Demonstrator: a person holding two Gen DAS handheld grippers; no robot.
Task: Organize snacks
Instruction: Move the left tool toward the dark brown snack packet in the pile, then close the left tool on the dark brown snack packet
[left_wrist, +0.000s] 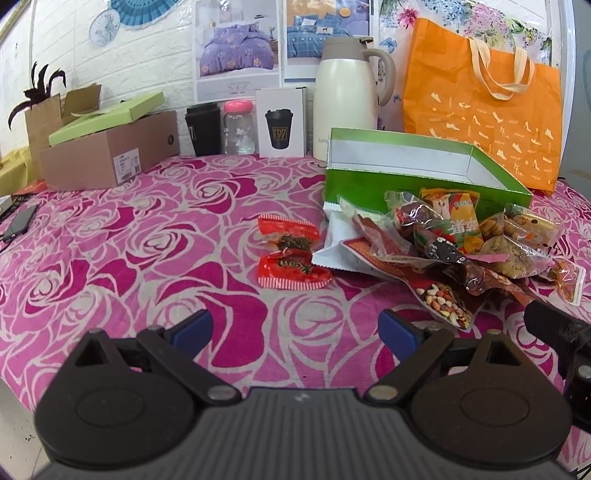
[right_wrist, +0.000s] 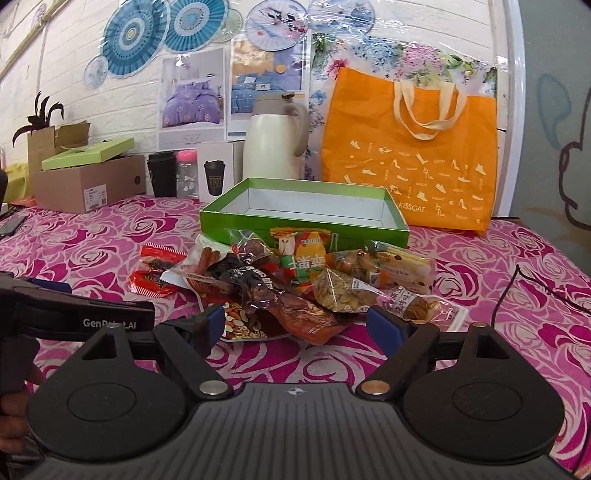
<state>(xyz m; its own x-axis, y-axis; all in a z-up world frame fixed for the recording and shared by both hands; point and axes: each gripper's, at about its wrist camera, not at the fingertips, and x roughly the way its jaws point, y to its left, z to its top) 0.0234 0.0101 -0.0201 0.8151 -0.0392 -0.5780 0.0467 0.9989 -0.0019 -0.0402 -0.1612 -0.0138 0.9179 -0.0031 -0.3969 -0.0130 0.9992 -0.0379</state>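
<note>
A heap of snack packets lies on the pink rose-patterned cloth in front of an open green box whose white inside holds nothing. Two red packets lie apart at the heap's left. My left gripper hovers open over bare cloth, short of the red packets. My right gripper is open too, its blue pads level with the near edge of the heap, a brown packet and a mixed-nut packet lying between them untouched.
Along the back wall stand a cardboard shoebox, a black cup, a pink-lidded bottle, a white cup carton, a cream jug and an orange tote bag. A phone lies at the left edge.
</note>
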